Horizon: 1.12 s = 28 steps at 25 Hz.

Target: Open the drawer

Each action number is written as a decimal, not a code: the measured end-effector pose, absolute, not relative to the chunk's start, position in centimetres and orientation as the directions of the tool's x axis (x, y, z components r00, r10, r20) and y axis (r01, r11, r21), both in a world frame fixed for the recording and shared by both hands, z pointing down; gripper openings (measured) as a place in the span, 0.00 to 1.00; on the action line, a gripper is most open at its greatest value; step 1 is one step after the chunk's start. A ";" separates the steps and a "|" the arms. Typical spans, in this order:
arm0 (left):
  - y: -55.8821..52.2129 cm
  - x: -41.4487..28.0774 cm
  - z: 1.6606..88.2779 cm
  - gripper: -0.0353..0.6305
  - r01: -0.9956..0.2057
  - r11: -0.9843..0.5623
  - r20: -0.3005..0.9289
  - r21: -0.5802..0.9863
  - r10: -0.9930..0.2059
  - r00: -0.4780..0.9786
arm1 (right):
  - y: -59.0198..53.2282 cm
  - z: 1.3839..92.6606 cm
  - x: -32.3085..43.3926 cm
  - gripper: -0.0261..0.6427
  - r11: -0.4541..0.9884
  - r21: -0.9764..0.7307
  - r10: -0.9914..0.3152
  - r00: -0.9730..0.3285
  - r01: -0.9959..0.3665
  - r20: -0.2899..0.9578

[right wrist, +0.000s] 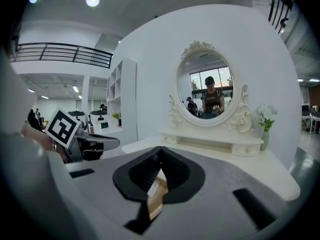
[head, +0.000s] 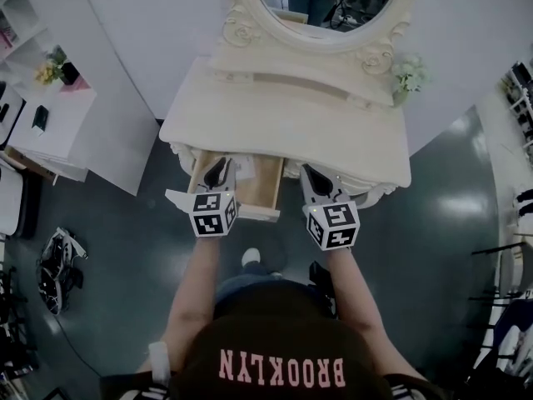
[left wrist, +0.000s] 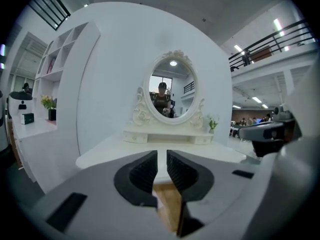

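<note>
Head view: flowers (head: 409,76), mirror (head: 326,0) behind open drawer (head: 265,187)

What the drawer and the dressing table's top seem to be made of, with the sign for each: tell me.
Drawer: looks like unpainted wood or plywood inside, with matt tan panels; the front edge is pale cream. Dressing table top: probably painted wood or board, an even cream finish with a soft sheen and no visible grain.

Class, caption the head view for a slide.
Left gripper over the pulled-out drawer, right gripper beside it, at a cream vanity table.
</note>
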<state>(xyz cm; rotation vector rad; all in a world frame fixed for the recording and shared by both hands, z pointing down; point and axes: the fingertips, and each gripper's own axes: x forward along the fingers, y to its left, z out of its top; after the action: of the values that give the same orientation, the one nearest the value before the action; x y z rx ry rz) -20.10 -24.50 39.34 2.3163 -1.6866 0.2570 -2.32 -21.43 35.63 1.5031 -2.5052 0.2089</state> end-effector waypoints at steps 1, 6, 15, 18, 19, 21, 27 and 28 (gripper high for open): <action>-24.8 -19.9 38.3 0.13 -0.949 -0.297 0.271 0.105 -0.910 0.315 | -21.6 34.8 -2.5 0.03 0.472 0.002 -0.857 -0.459 -0.881 0.236; -26.2 -19.0 33.2 0.09 -0.940 -0.333 0.171 0.080 -0.924 0.342 | -22.4 30.2 -2.9 0.03 0.472 0.055 -0.876 -0.461 -0.880 0.141; -26.6 -16.8 26.4 0.08 -0.899 -0.437 0.066 0.012 -0.897 0.437 | -22.0 24.0 -1.4 0.03 0.431 0.118 -0.901 -0.433 -0.895 0.005; -26.7 -16.1 24.5 0.08 -0.888 -0.459 0.034 -0.005 -0.888 0.459 | -22.0 22.6 -1.0 0.03 0.415 0.118 -0.907 -0.421 -0.902 -0.026; -26.7 -15.9 23.9 0.08 -0.885 -0.465 0.023 -0.012 -0.885 0.464 | -22.0 22.2 -0.9 0.03 0.411 0.121 -0.908 -0.418 -0.903 -0.034; -26.6 -15.6 22.9 0.08 -0.881 -0.472 0.000 -0.024 -0.882 0.472 | -22.0 21.5 -0.7 0.03 0.402 0.132 -0.910 -0.411 -0.906 -0.056; -26.1 -15.0 22.0 0.08 -0.872 -0.488 -0.029 -0.038 -0.872 0.489 | -21.9 20.6 -0.3 0.03 0.383 0.158 -0.914 -0.399 -0.910 -0.081; -26.1 -14.9 22.0 0.08 -0.871 -0.490 -0.031 -0.038 -0.870 0.491 | -21.9 20.7 -0.4 0.03 0.384 0.163 -0.913 -0.400 -0.909 -0.076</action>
<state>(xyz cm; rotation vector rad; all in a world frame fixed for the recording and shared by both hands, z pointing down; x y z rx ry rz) -14.94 -26.10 22.00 2.7545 -1.6091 -0.0126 -0.44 -21.92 20.69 1.7059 -2.5918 -0.2787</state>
